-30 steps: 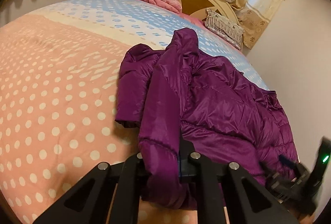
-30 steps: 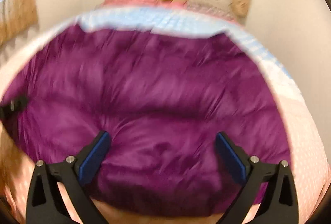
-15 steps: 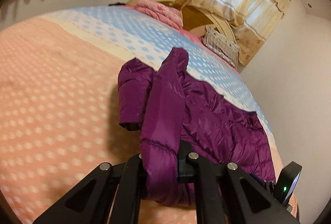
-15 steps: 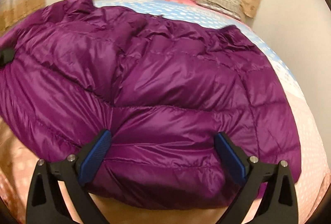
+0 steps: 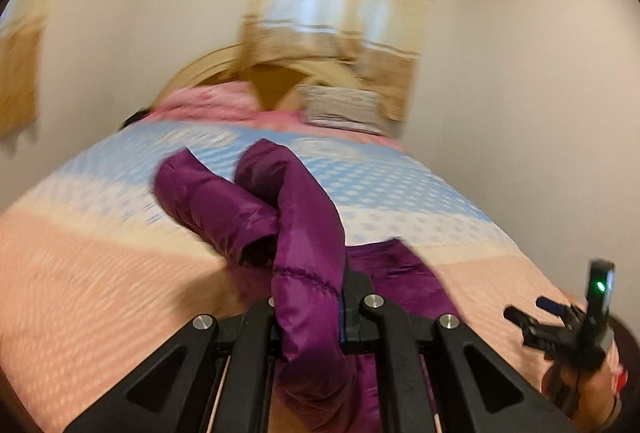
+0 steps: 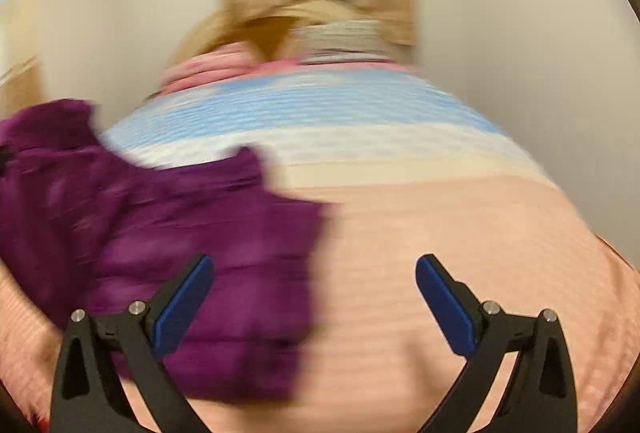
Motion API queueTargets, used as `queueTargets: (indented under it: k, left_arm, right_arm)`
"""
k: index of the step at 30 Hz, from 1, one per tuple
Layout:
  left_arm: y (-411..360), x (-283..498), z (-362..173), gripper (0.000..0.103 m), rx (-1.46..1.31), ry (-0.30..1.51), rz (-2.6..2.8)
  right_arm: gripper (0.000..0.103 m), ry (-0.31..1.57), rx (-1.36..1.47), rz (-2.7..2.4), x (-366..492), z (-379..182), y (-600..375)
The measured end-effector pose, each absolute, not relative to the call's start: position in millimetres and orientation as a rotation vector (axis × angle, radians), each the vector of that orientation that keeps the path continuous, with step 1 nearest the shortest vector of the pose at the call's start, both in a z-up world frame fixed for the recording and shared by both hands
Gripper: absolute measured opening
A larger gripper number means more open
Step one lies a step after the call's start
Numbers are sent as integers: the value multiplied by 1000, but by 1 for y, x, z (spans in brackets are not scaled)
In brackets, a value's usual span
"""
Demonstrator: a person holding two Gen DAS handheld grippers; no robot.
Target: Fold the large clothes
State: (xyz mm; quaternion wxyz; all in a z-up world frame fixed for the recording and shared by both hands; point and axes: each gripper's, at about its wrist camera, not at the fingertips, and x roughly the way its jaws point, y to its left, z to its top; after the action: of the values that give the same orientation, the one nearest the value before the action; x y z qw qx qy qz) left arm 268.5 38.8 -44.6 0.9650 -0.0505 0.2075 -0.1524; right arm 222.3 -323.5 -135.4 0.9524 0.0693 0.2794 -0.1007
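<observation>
The left hand-held gripper (image 5: 310, 317) is clenched on a fold of the purple down jacket (image 5: 308, 233), which rises out of its jaws and runs away from it toward the head of the bed (image 5: 100, 273), one sleeve (image 5: 208, 201) lolling off to the left over the blue band of the cover. The rest of the jacket drapes down to the pink part of the cover near the foot edge, so its long axis lies roughly along the bed, foot to head. The right hand-held gripper (image 6: 314, 293) is released, its blue pads spread wide with nothing between them; in its own blurred view the jacket (image 6: 160, 233) lies to its left, its left finger over the jacket's lower corner, and bare pink cover is ahead. The left hand is thus the only one holding. Open room looks plentiful on the pink cover both sides of the jacket; the pink bedding (image 5: 208, 103) and pillow (image 5: 340, 109) sit well apart at the headboard.
</observation>
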Motion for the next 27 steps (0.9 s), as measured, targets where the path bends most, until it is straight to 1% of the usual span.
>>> queueTargets:
  k: [2,4,8,12,14,16,18,20,22,23,24,25,27]
  left_arm:
    - [-9,274,-43,6,-14,419,-370]
    - [-59,279,-53,6,86,421,-422]
    - [-135,289,-98,7,262,474,-498]
    - [-170,296,-153,7,369,583,-545]
    - [-175,295,-172,10,404,591,-537]
    - [-175,288,-174,12,435,562,-533]
    - [-178,281,-171,19,477,552,-518]
    - [-179,267,-159,20,504,510,-517]
    - [-178,248,-146,35,519,463,-525]
    - [-180,243,-138,55,521,450,-526]
    - [-177,234,-130,69,508,428,-537]
    - [-172,227,-122,73,482,410,-554]
    - [-163,217,-110,84,448,394,-574]
  right_arm:
    - [103,565,234,-266,210,-144,-363]
    - [103,571,267,-292,201,-153,-383]
    - [103,600,287,-312,193,-164,-398]
    - [103,633,311,-328,192,-172,-415]
    - [103,653,310,-332,194,-178,-419]
    - [103,659,316,-340,193,-183,-426]
    - [103,663,329,-343,194,-186,-427]
    - [103,663,321,-345,194,-186,-425]
    - [103,667,313,-341,196,-186,-424]
    - [103,673,308,-340,196,-186,-424]
    - [102,677,303,-339,198,-187,-425]
    - [101,679,297,-341,199,-185,-425]
    - [91,686,286,-342,200,-182,-424]
